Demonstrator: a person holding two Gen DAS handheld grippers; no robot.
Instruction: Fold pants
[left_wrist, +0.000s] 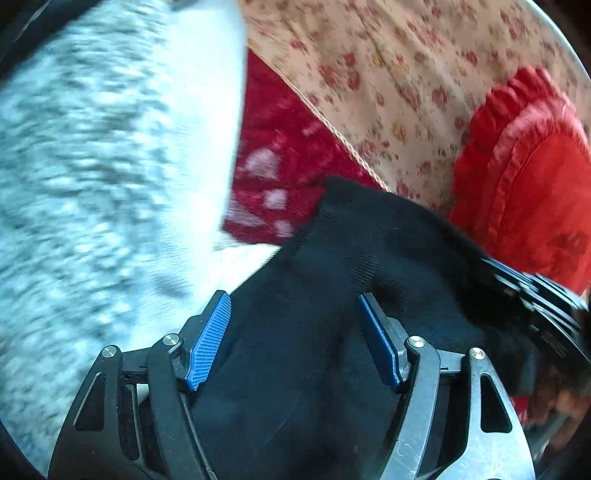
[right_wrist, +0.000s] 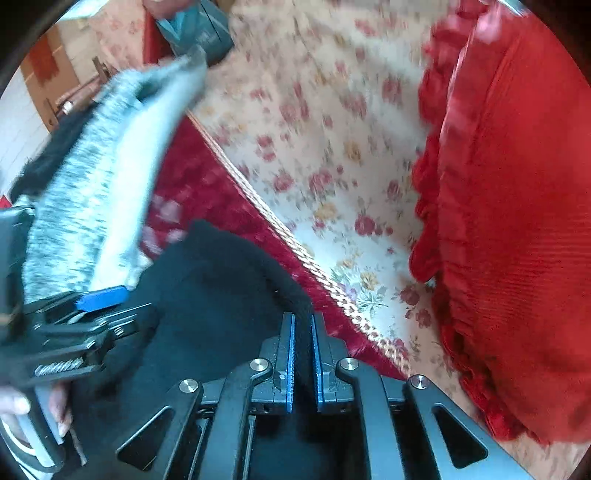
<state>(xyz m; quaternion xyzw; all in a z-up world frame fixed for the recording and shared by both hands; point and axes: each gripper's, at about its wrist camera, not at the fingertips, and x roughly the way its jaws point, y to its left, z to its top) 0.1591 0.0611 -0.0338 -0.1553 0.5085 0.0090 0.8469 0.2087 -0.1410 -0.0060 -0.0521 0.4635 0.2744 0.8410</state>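
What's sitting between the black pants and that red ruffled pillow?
Only flowered bedsheet and its braided edge separate the black pants from the red ruffled pillow, clearest in the right wrist view.

Both wrist views look steeply down, close, sharing black pants (left_wrist: 332, 258) and, seemingly, floral cover (right_wrist: 332, 129).

The left gripper (left_wrist: 293, 325) points steeply down, its blue pads (left_wrist: 208, 343) spread wide apart. The right gripper (right_wrist: 303, 350), angled down too, has its jaws pinched nearly together. Bare fingers (right_wrist: 59, 410) hold the left gripper's handle.
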